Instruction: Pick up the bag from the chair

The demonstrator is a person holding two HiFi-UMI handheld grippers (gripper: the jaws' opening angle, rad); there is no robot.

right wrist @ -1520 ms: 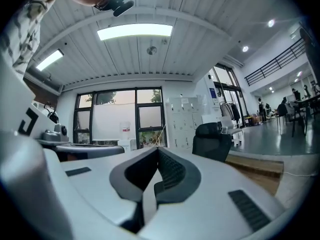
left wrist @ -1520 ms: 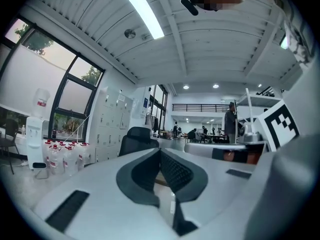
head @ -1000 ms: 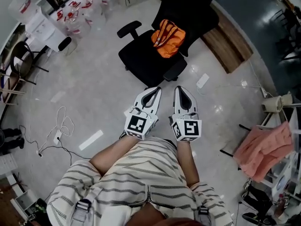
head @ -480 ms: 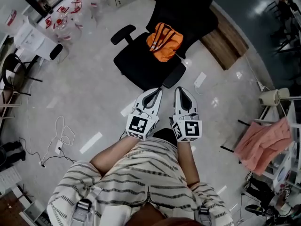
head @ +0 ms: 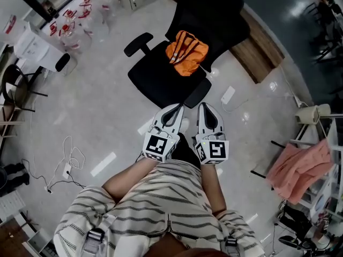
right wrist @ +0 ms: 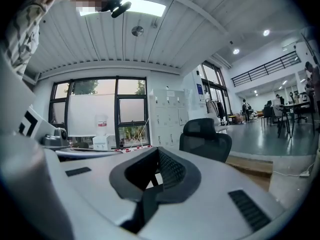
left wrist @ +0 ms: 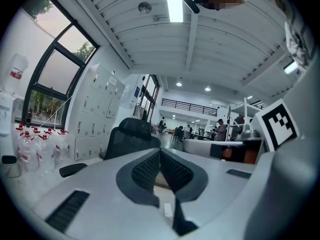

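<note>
The orange bag (head: 186,52) lies crumpled on the seat of a black office chair (head: 155,79), against its backrest. Both grippers are held side by side in front of the person, short of the chair's near edge and apart from the bag. My left gripper (head: 174,108) is shut with nothing in it, as is my right gripper (head: 204,106). The left gripper view shows the jaws (left wrist: 160,152) meeting at their tips, with the chair's backrest (left wrist: 131,134) beyond. In the right gripper view the jaws of that gripper (right wrist: 159,152) are closed, the chair (right wrist: 205,139) to the right.
A low wooden platform (head: 262,47) lies behind the chair on the right. Several water bottles (head: 80,15) stand at the back left. A cable (head: 69,149) and a white power strip (head: 228,94) lie on the floor. A pink cloth (head: 300,167) hangs on a rack at right.
The chair and bag have shifted slightly lower and left in the head view as the person stepped closer. A dark shoe now shows between the grippers. Both grippers stay shut.
</note>
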